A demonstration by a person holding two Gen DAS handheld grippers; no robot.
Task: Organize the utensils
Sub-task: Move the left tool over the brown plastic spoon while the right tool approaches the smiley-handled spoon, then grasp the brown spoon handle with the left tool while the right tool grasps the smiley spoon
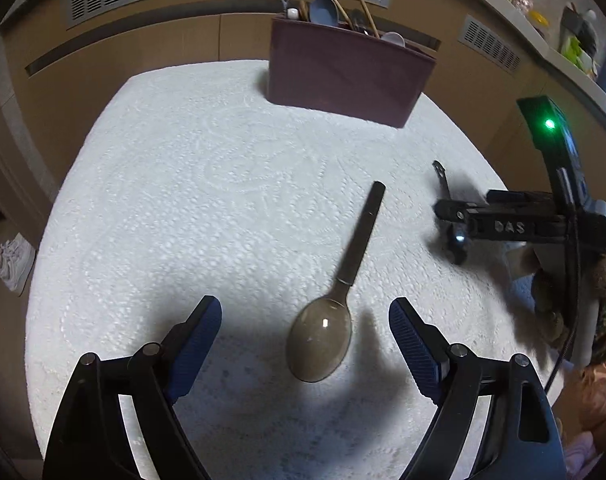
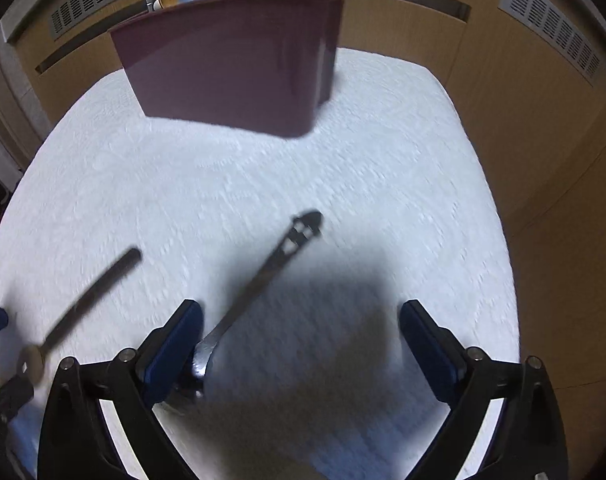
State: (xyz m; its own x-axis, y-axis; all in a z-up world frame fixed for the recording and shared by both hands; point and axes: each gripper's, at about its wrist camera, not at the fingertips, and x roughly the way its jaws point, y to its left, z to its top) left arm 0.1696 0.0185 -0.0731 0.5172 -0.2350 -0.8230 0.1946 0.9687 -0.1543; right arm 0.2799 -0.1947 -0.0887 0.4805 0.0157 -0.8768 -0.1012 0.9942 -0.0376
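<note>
Left gripper (image 1: 305,332): nearest item in the left wrist view; black arms, blue ribbed pads (image 1: 201,344), jaws spread wide. Nothing is clamped; the pads stand clear on either side of a spoon bowl.

Brown spoon (image 1: 335,300): lies flat on the white textured table cover (image 1: 183,184), between and just beyond the left pads. Bowl is translucent smoky brown, oval, nearest the camera, with a small bright glint. Handle is dark, straight, squared at the end, running away and slightly right. The right wrist view shows it at the far left (image 2: 83,304), blurred.

Right gripper (image 2: 301,336): same build, jaws set wide, gripping nothing. In the left wrist view it shows at the right edge (image 1: 459,236), black body with a green light, held by a person's hand (image 1: 551,304).

Metal utensil (image 2: 259,284): lies on the cover, shiny head end near and partly hidden behind the right gripper's left pad (image 2: 171,344); whether they touch cannot be told. Slim shaft runs away to the right and ends in a dark handle tip with cut-out slots. Picture is motion-blurred.

Maroon utensil holder (image 1: 343,76): stands upright at the far edge of the cover, well apart from both loose pieces. Holds blue-grey spoons (image 1: 323,10), wooden chopsticks (image 1: 365,8) and other pieces, standing upright or leaning.

Wooden cabinet front (image 1: 143,48): behind, with slatted vents.
</note>
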